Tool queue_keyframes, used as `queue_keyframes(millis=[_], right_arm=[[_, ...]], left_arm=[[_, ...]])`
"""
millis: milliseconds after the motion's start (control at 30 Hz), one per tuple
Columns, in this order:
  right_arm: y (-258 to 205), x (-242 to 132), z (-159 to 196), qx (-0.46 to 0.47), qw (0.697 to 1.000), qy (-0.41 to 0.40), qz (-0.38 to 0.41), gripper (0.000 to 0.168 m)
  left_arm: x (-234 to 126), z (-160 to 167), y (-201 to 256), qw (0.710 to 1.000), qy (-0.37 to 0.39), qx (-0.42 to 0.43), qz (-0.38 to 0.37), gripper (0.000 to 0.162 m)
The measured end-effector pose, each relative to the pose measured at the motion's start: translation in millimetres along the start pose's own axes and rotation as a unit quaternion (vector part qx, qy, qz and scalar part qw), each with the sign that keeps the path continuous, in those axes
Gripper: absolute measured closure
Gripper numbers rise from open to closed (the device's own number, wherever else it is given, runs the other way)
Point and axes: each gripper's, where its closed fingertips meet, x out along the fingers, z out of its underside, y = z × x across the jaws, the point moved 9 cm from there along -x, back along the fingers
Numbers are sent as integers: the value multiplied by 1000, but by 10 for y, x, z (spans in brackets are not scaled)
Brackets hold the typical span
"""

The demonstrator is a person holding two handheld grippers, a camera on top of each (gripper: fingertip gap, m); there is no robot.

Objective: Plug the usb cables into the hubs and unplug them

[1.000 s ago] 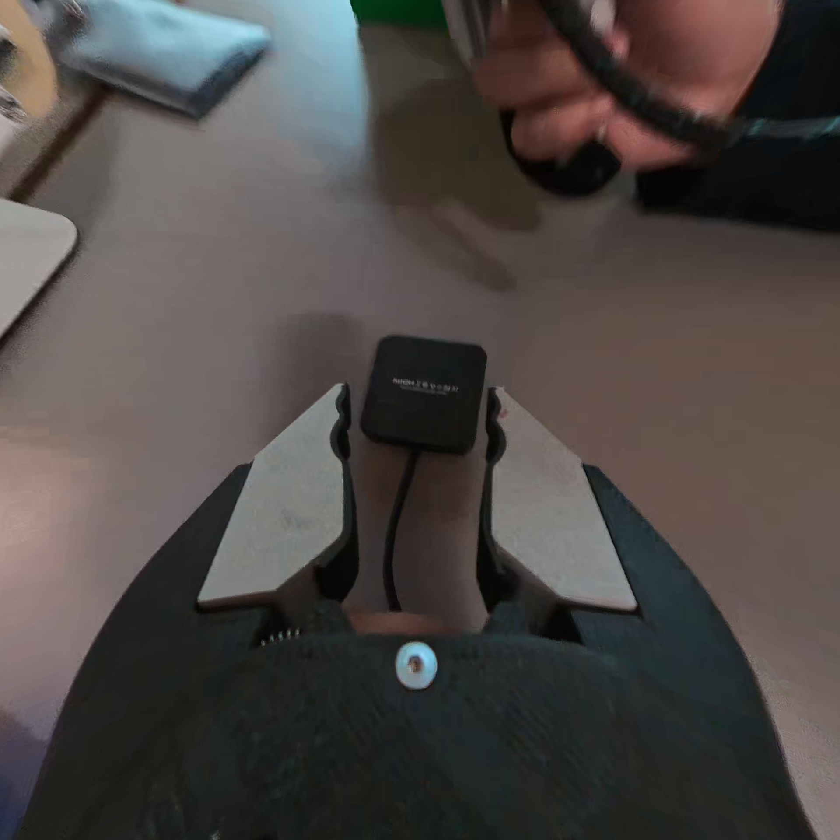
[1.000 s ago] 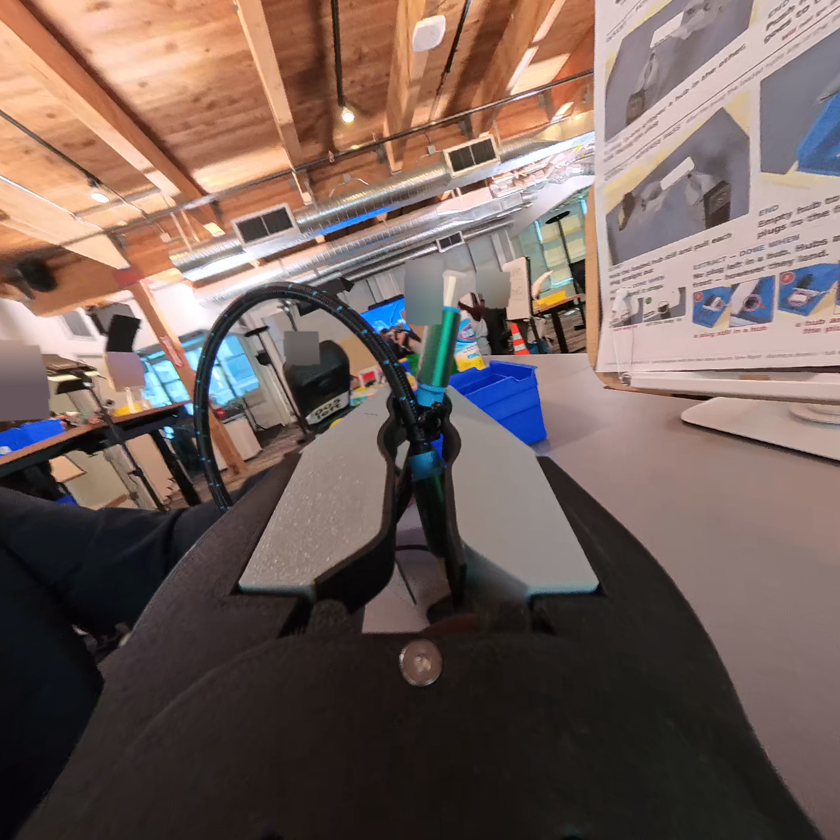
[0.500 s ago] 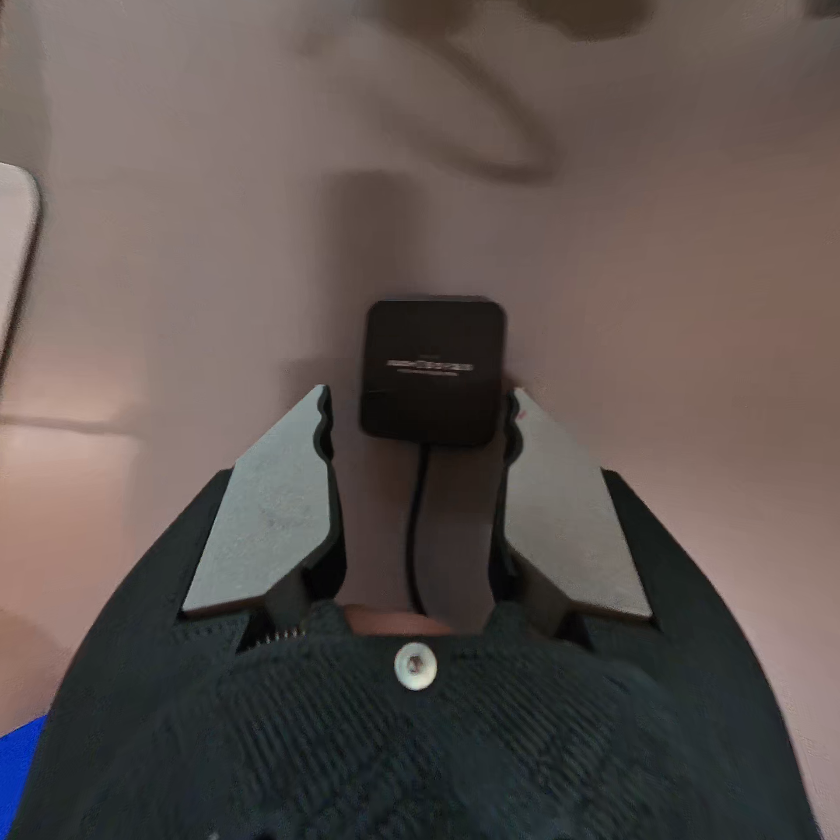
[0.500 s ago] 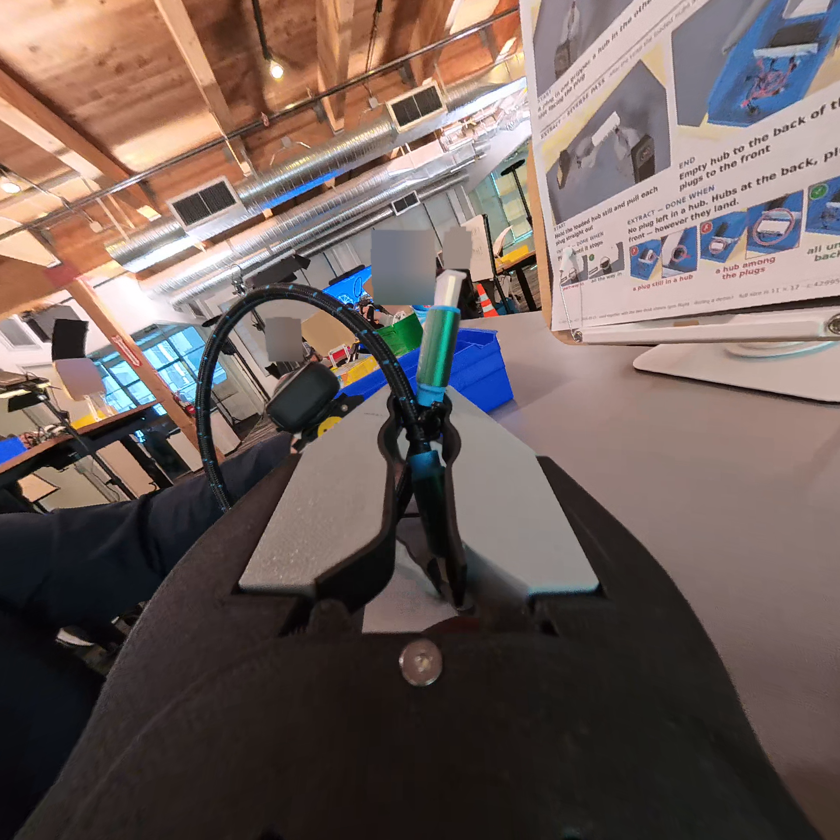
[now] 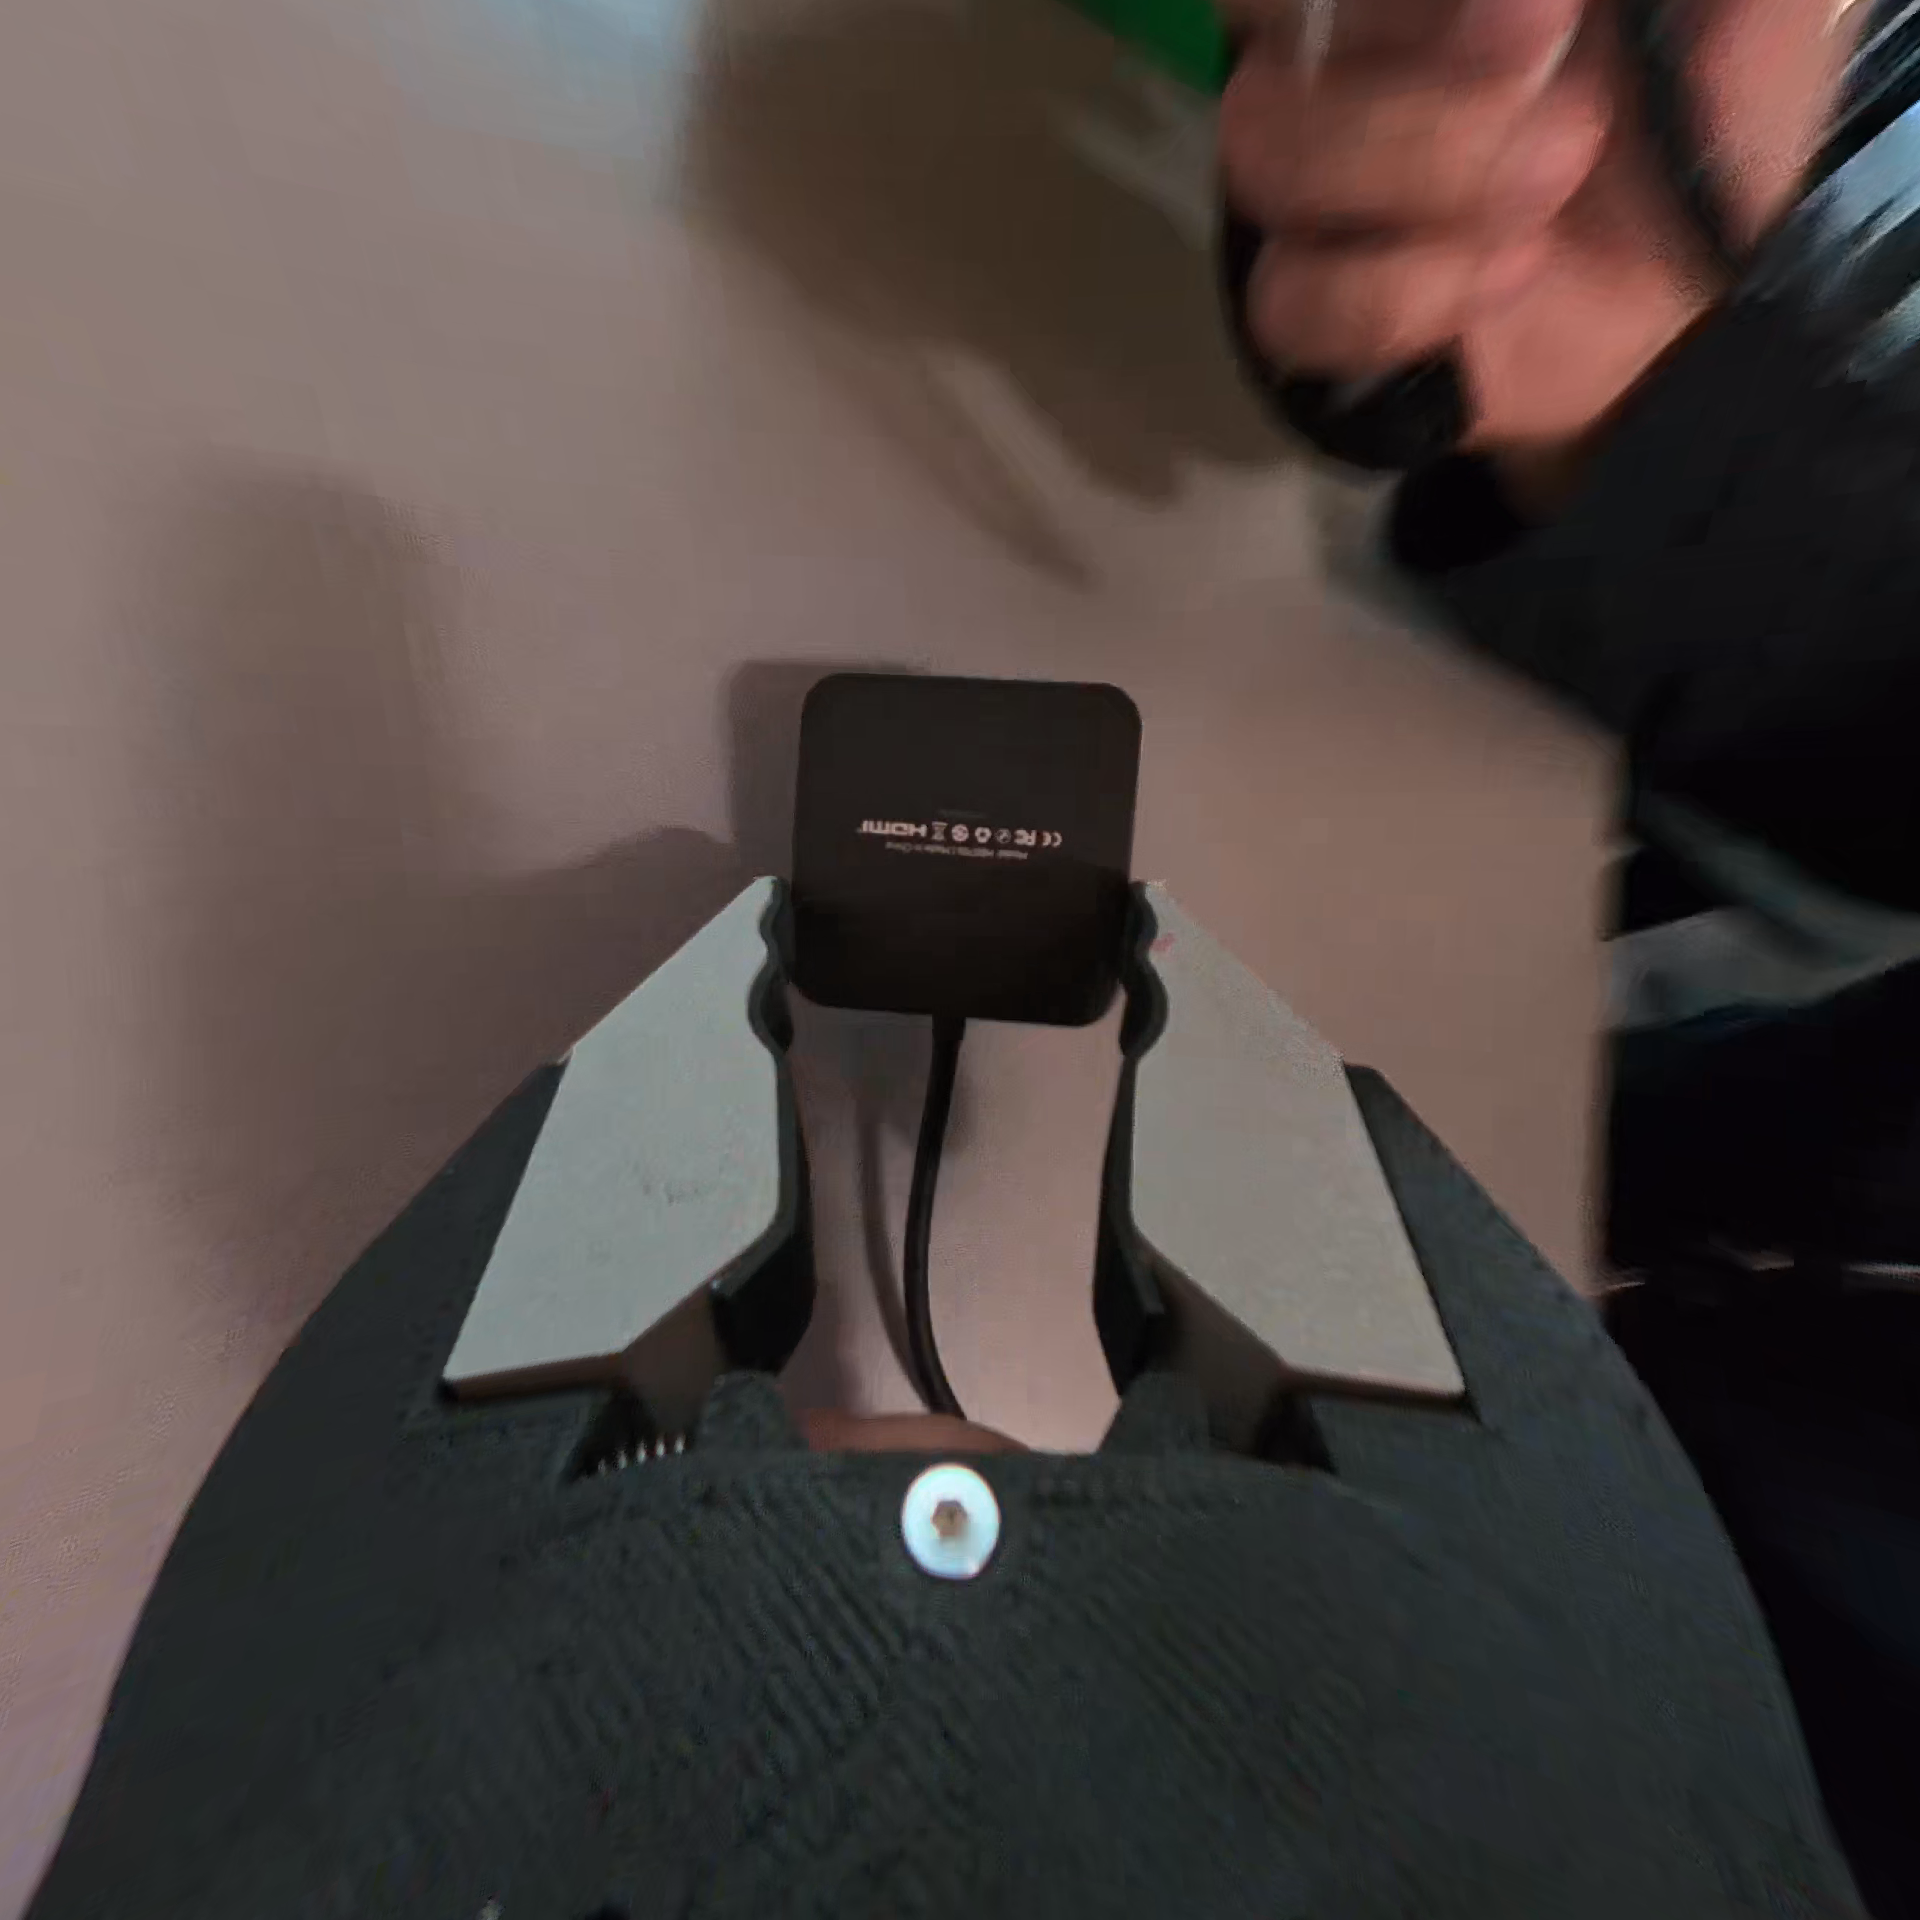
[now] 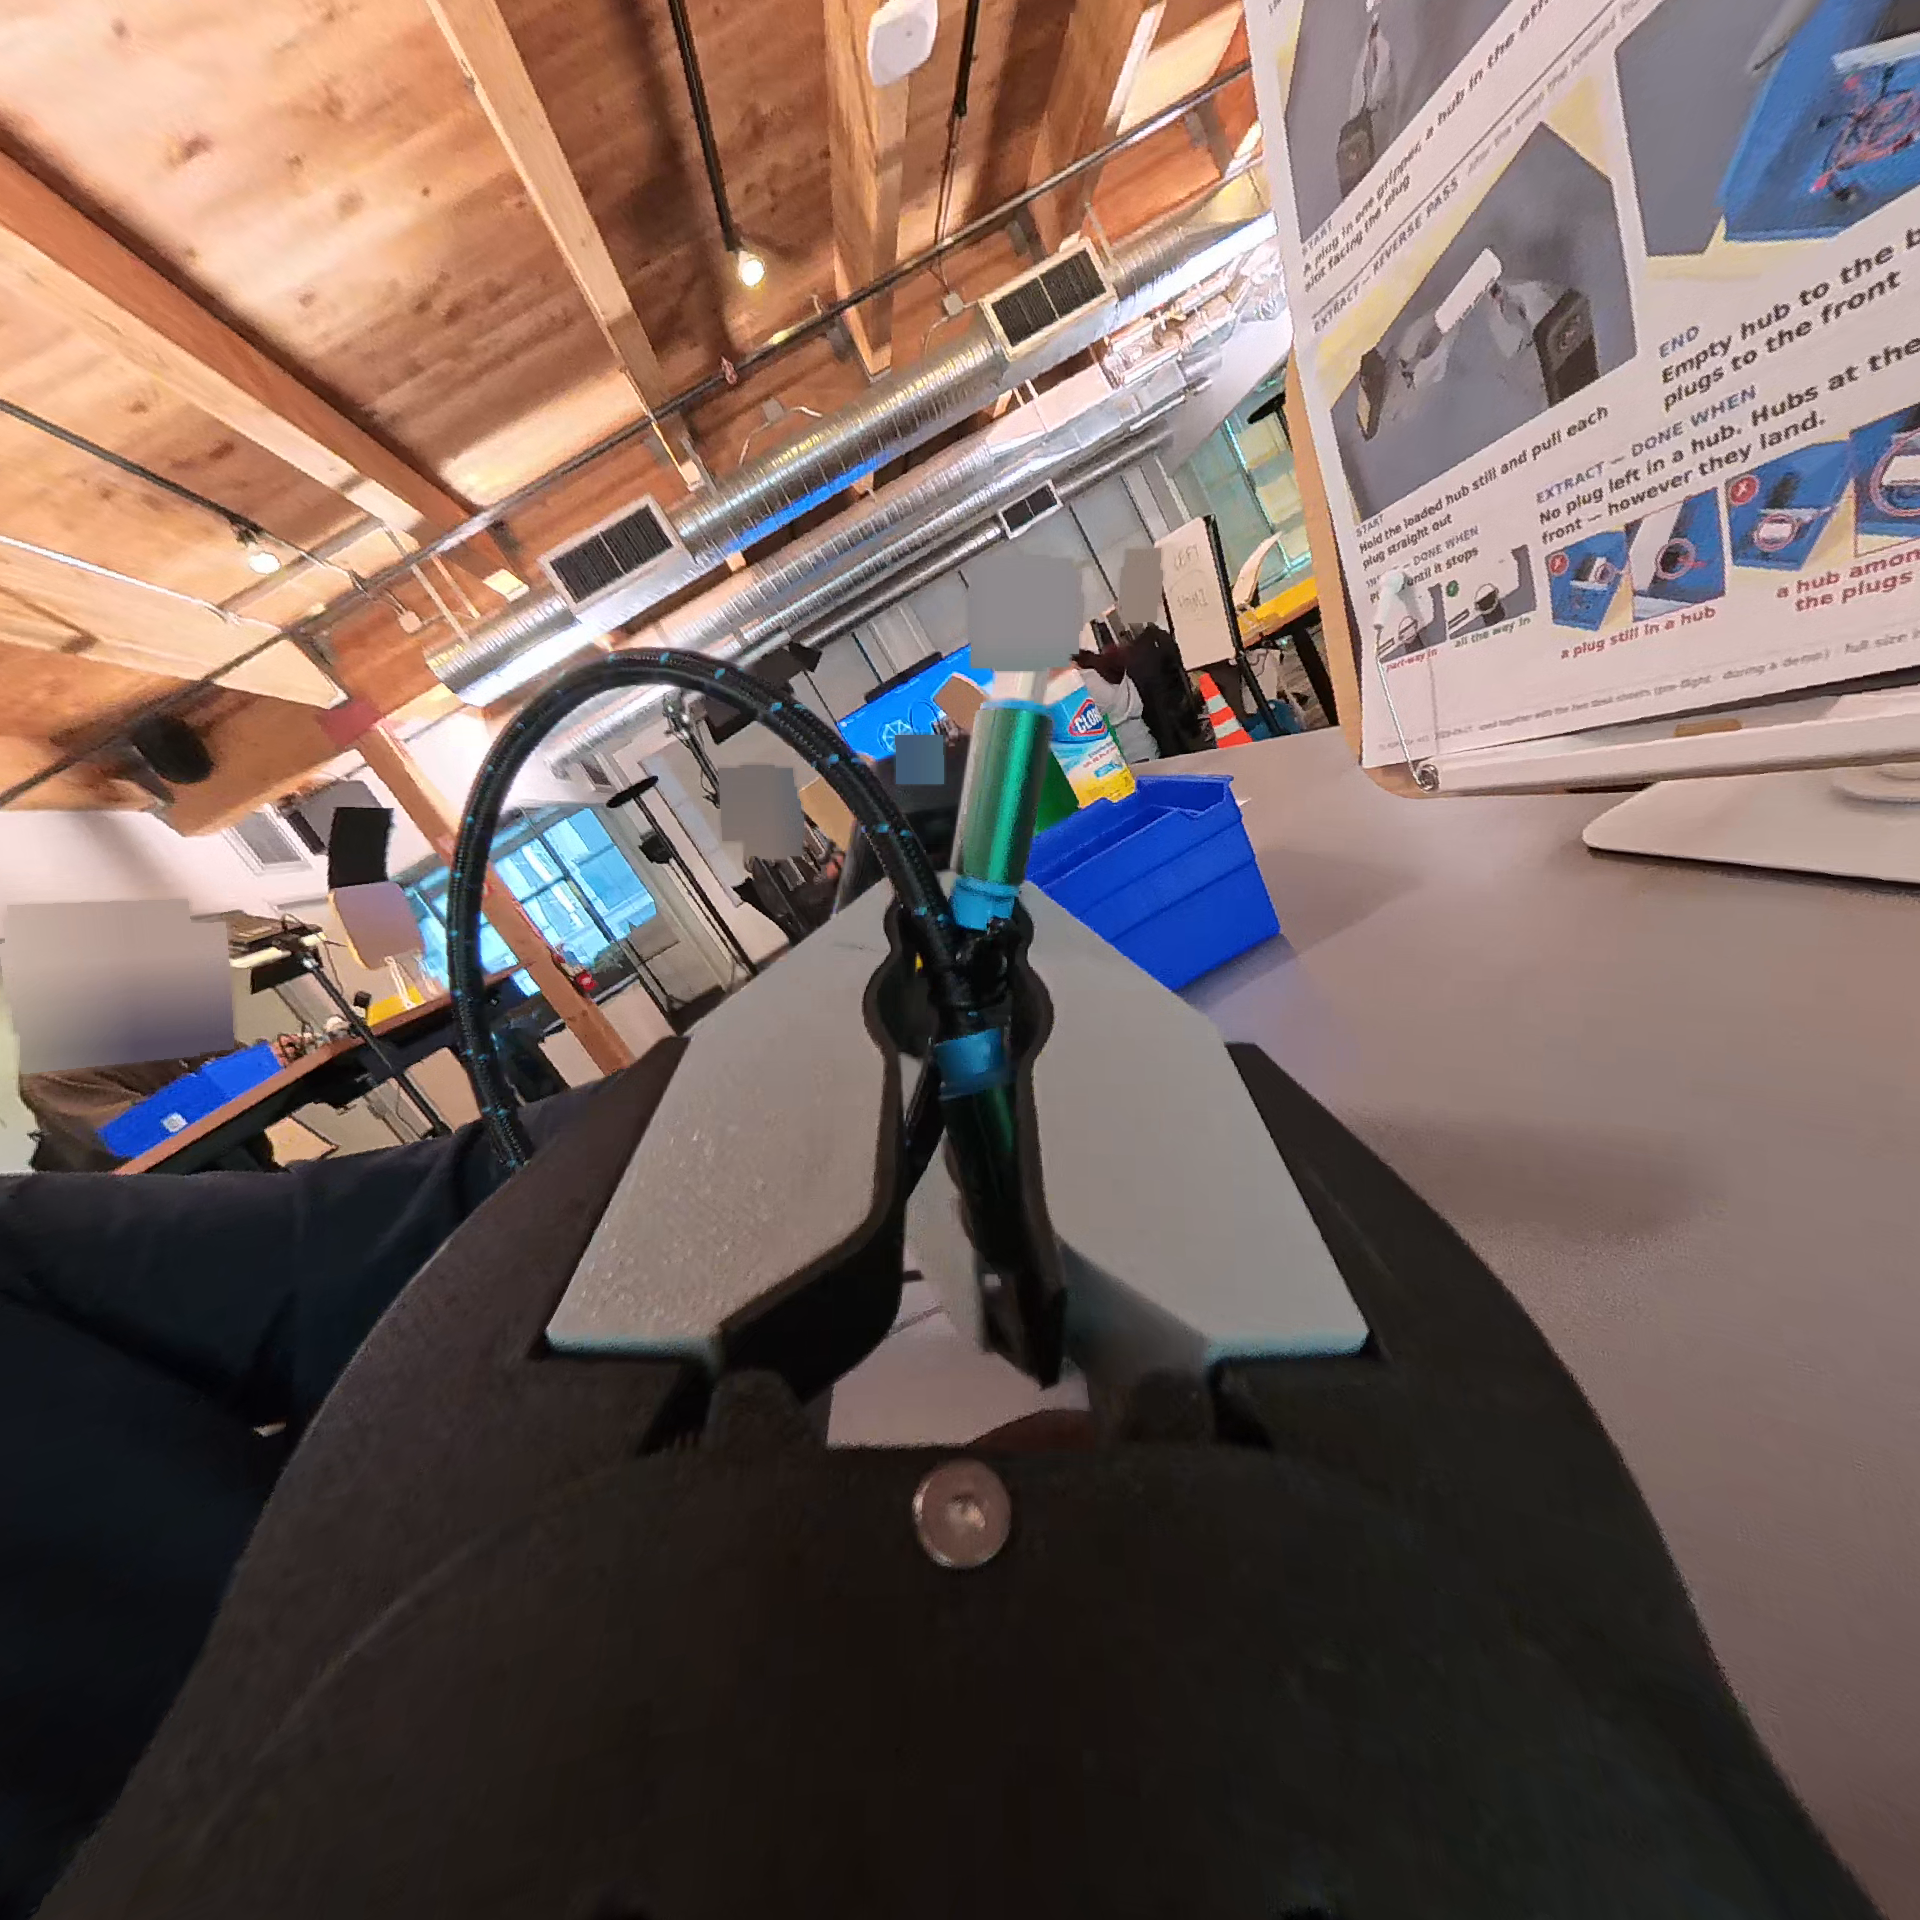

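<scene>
Left gripper (image 5: 961, 951) apparently clamps black hub (image 5: 968, 821).

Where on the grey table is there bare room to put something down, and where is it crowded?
Bare table lies left of the black square hub that sits between the left gripper's fingers. More lies between the blue bin and the white stand base. It is crowded right of the hub, where a blurred hand and dark sleeve reach in.

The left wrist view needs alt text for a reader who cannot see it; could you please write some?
The left tool grips a small black square hub by its near sides, its thin black cable trailing back between the fingers, over a grey table. A blurred hand in a dark sleeve is at upper right.
</scene>
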Motion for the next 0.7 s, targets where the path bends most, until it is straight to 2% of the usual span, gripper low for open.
queue_keyframes(millis=[100,200,300,367,467,567,633,700], right_arm=[[12,-27,-9,-22,999,-30,32,156],[115,-179,-54,-73,984,-82,143,156],[241,-339,-15,-122,946,-166,252,156],[304,-348,102,-98,935,-227,254,156],[397,-298,341,-52,911,-322,252,156],[446,-260,525,-69,872,-400,274,156],[452,-259,535,-82,863,-412,282,144],[430,-286,446,-90,873,-387,282,138]], left_arm=[[-145,-45,23,987,92,-85,98,100],[-275,11,-31,960,170,-157,157,100],[-359,164,-128,944,218,-195,153,100],[-406,262,-191,932,246,-221,150,100],[-442,350,-212,930,252,-228,139,100],[-446,332,-153,935,242,-217,139,100],[-445,281,-90,939,235,-204,149,100],[-425,229,-16,943,220,-189,163,101]])
